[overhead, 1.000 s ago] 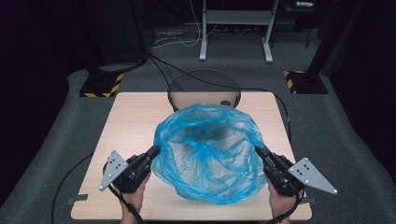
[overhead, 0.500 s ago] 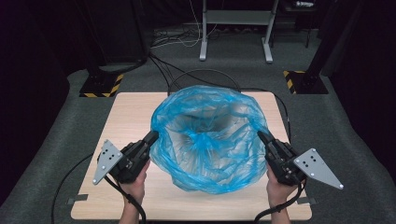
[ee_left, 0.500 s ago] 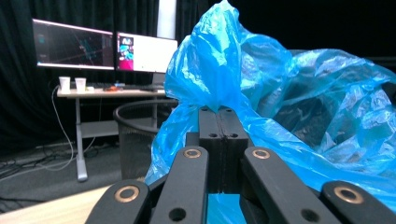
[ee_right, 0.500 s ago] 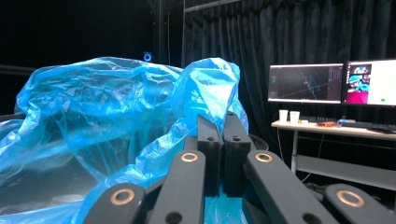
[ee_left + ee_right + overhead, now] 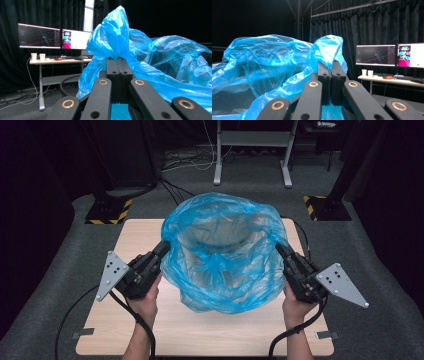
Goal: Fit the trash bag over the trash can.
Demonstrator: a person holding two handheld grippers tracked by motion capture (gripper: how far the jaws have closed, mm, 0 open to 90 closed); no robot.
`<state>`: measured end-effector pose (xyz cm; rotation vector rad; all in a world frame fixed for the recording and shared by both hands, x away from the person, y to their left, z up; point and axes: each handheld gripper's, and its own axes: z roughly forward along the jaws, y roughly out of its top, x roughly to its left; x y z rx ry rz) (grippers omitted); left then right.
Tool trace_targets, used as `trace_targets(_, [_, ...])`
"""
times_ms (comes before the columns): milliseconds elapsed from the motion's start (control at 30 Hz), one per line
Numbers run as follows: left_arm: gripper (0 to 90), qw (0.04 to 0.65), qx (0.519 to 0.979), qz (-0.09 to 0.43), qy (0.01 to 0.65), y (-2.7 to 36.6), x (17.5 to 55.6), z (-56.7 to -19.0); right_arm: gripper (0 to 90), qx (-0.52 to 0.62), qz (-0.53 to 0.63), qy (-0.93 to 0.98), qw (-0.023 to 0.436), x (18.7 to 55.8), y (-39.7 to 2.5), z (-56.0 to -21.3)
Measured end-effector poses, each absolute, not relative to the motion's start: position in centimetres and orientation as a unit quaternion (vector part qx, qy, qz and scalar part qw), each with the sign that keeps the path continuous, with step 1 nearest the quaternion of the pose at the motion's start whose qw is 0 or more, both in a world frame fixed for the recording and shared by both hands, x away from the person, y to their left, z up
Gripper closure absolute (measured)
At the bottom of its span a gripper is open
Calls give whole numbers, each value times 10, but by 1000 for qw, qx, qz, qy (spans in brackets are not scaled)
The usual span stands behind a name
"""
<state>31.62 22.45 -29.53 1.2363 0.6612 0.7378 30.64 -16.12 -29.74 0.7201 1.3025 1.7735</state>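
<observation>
A large blue plastic bag hangs spread open above the wooden table, its mouth facing up. My left gripper is shut on the bag's left rim, and my right gripper is shut on the right rim. In the left gripper view the jaws meet with bunched blue plastic bag pinched at the left gripper tips. The right gripper view shows the same: jaws closed, blue plastic bag pinched at the right gripper. A dark round hoop shows faintly through the bag's far side.
Black cables trail from both grippers over the table's front. Beyond the table stand a metal frame and black stands with yellow-striped bases. A desk with monitors and cups sits off to the side.
Both grippers have lifted and moved forward with the bag. The bag has opened wider and now hangs higher, its mouth spread between them.
</observation>
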Motion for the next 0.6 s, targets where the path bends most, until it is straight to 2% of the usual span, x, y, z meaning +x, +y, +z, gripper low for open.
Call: trace_targets(600, [900,710,551,337,279,218,342,-255,896,269,711,497,418,332,-160,-259])
